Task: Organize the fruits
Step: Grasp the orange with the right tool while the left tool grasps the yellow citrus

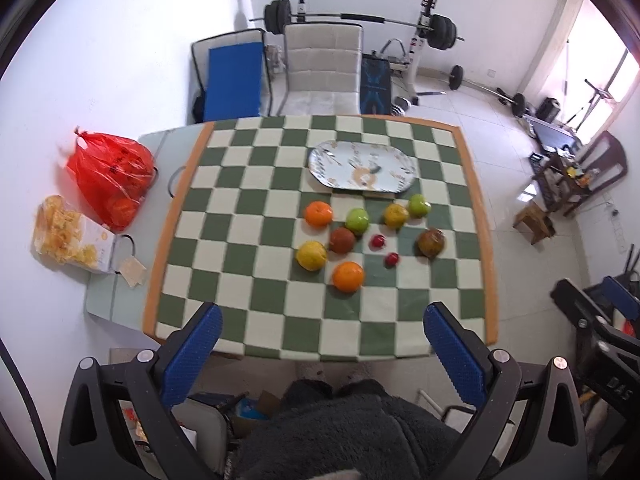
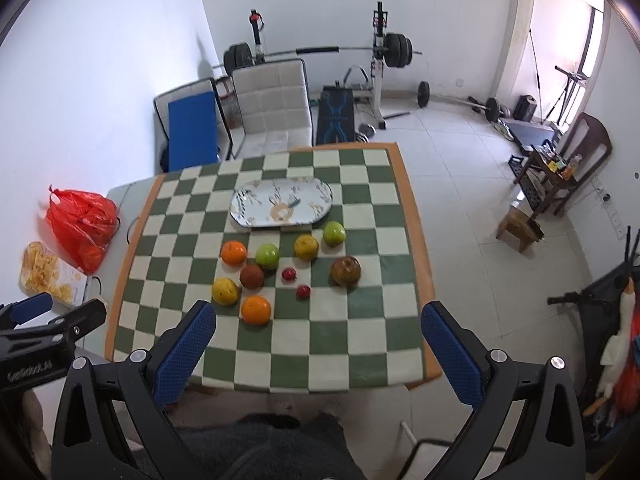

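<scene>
Both tongs are held up high above the near edge of the worktop (image 1: 476,216), and both are wide open with nothing in them. The left tongs (image 1: 322,344) have blue pads, and so do the right tongs (image 2: 318,344). Below them, a person's dark fuzzy clothing (image 1: 344,428) shows. The worktop wears a green and white checked cloth (image 2: 280,344). The fruits sit loose on the cloth, past the middle. Nearest is an orange (image 1: 348,276), with a yellow fruit (image 1: 311,255) just to its left and two small red fruits (image 1: 392,259) to its right. A dark red-brown fruit (image 1: 342,240) lies behind them, and a brown-green fruit (image 1: 431,242) lies off to the right. Farther back there is a row: another orange (image 1: 318,213), a green apple (image 1: 357,220), a yellow-orange fruit (image 1: 396,215) and a second green apple (image 1: 419,205). Behind the row rests an oval plate (image 1: 332,160) with nothing on it. At the left, off the cloth, are a red bag (image 1: 108,172) and a snack box (image 1: 70,238). Far back stands a white chair (image 1: 322,68).
</scene>
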Demonstrator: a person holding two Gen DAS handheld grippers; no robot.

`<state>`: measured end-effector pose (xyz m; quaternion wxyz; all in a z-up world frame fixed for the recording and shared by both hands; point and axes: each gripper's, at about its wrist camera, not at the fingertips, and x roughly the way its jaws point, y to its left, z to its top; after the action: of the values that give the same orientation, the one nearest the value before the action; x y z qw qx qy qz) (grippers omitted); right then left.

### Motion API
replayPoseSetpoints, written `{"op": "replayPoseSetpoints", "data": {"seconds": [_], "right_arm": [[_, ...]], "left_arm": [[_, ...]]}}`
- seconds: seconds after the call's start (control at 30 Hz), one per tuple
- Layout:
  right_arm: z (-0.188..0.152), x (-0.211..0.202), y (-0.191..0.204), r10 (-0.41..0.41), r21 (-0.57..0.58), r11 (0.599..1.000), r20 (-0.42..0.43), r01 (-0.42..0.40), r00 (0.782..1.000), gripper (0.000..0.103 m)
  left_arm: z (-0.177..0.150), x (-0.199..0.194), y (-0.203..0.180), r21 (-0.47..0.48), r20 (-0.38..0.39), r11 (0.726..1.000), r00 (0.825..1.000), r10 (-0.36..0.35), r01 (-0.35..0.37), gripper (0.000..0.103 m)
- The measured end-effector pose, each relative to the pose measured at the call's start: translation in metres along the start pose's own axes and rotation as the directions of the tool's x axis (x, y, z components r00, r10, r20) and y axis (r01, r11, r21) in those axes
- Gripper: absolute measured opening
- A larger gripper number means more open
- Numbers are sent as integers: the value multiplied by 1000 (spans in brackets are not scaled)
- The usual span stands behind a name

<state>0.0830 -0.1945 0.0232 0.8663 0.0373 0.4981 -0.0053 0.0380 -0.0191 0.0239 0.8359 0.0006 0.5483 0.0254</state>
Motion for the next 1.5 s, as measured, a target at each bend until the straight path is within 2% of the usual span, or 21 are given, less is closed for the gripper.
{"op": "replayPoseSetpoints", "data": {"seconds": [0.1,0.23,0.33,0.37,0.43,0.57,0.67,0.73,0.77,0.83,0.9,1.0,1.07,1.23,1.37,1.4,1.43,1.47,1.5], "right_arm": [[4,35,5,21,3,1000,7,-21,1000,103],[-4,114,22,109,27,994,-110,-107,988,103],[-14,187,46,149,29,989,-213,-146,966,103],[-31,212,54,150,28,989,-234,-148,961,103],[-45,264,68,154,42,988,-299,-148,942,99],[-73,364,91,183,114,982,-430,-148,884,89],[-92,418,106,205,152,977,-505,-148,838,85],[-103,444,114,208,168,976,-537,-138,818,74],[-108,454,117,185,159,980,-545,-115,818,68],[-115,459,119,190,166,979,-533,-118,824,66],[-120,457,116,192,171,978,-541,-116,819,66],[-132,453,104,152,151,985,-551,-81,821,66],[-141,450,92,137,156,986,-566,-58,813,66],[-158,452,80,160,208,977,-579,-45,800,66],[-166,456,88,158,215,976,-575,-39,803,66],[-167,456,90,157,214,976,-575,-37,803,67],[-167,455,91,157,215,976,-577,-37,802,67],[-169,456,93,158,214,976,-578,-38,801,67],[-170,456,95,159,215,976,-580,-39,799,67]], "left_arm": [[11,22,9,-24,59,996,994,92,-90,103],[17,70,29,-20,92,975,971,222,-221,103],[15,119,53,11,57,959,958,281,-282,103],[18,137,58,20,32,957,957,289,-290,103],[21,169,73,34,-21,961,961,277,-276,103],[19,228,86,62,-115,961,955,275,-269,103],[20,266,91,78,-177,967,951,252,-242,102],[22,289,92,82,-221,975,950,222,-209,100],[23,298,92,82,-240,977,948,210,-196,99],[26,313,88,84,-274,984,945,177,-160,95],[29,324,78,105,-285,987,948,145,-119,94],[28,342,52,206,-313,978,944,103,-38,94],[26,354,36,286,-334,958,938,96,4,94],[18,386,-2,479,-340,877,930,138,45,94],[12,408,-17,517,-388,848,914,115,113,93],[11,413,-19,520,-398,845,911,110,125,84],[10,418,-21,520,-411,843,905,106,138,69],[9,423,-22,516,-426,844,899,103,148,62],[8,426,-22,514,-427,845,898,105,146,62]]}}
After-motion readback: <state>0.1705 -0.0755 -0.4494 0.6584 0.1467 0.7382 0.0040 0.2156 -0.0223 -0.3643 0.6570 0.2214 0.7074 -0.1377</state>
